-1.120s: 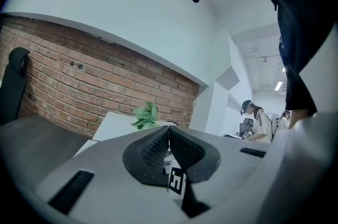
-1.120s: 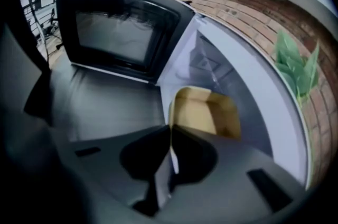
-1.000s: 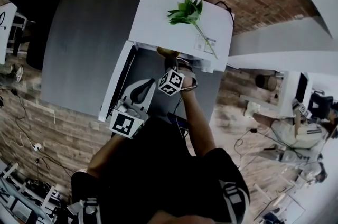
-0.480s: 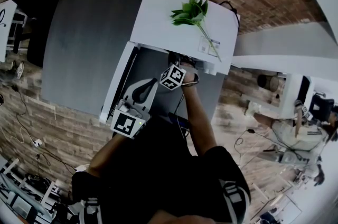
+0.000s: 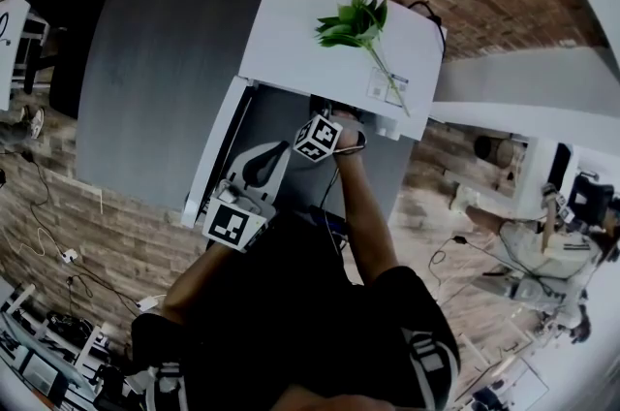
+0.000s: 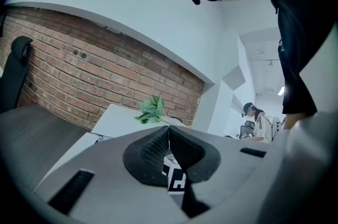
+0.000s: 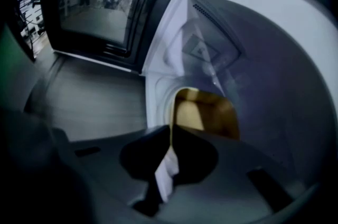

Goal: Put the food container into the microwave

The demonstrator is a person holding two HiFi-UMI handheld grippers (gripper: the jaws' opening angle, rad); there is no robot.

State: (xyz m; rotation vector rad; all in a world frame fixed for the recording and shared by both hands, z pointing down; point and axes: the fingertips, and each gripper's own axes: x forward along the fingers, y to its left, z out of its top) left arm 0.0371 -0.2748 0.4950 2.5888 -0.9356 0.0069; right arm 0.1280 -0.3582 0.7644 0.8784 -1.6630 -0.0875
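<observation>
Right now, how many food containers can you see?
1: the food container is inside the open microwave, held at its edge by the right gripper. Others may be hidden behind the gripper.

Tally from my station: I count one microwave [image 5: 291, 31] with one door [image 7: 95, 6]. One food container [image 7: 203, 114]. One leafy sprig [image 5: 351, 19]. Two grippers: left gripper [image 6: 168, 129], right gripper [image 7: 170, 129]. Marker cubes [image 5: 316, 138]: I see two. One grey table [image 5: 145, 79].
</observation>
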